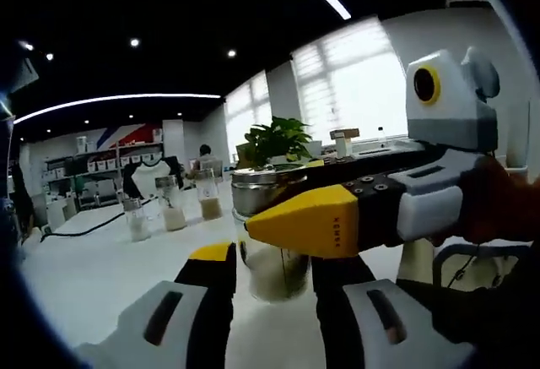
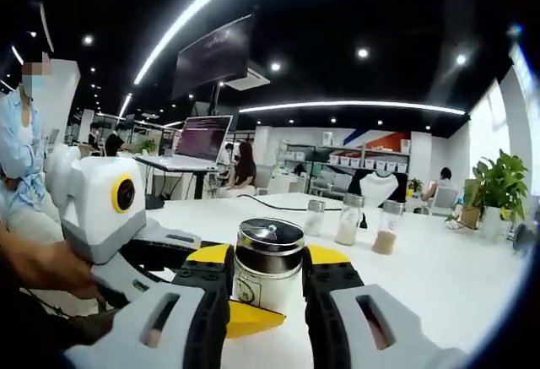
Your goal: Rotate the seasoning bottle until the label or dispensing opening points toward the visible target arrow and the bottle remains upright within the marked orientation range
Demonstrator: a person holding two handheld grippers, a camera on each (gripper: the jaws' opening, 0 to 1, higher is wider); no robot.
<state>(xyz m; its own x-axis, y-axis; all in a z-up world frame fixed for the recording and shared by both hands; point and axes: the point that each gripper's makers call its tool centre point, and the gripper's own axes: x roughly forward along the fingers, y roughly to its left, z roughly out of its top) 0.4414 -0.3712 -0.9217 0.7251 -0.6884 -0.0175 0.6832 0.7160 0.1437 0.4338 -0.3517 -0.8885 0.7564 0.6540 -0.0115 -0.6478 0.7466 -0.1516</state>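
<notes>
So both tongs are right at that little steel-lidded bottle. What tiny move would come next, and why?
Probably a slight twist of the right tongs. Their jaws flank the seasoning bottle, which stands upright on the white table, while the left tongs reach in at its base. No target arrow is visible, so small turns seem safest.

The seasoning bottle (image 2: 267, 268) stands upright at lower centre of the right gripper view, a clear glass jar with pale contents and a shiny metal lid. In the left gripper view it (image 1: 274, 269) sits at lower centre, partly hidden.
</notes>
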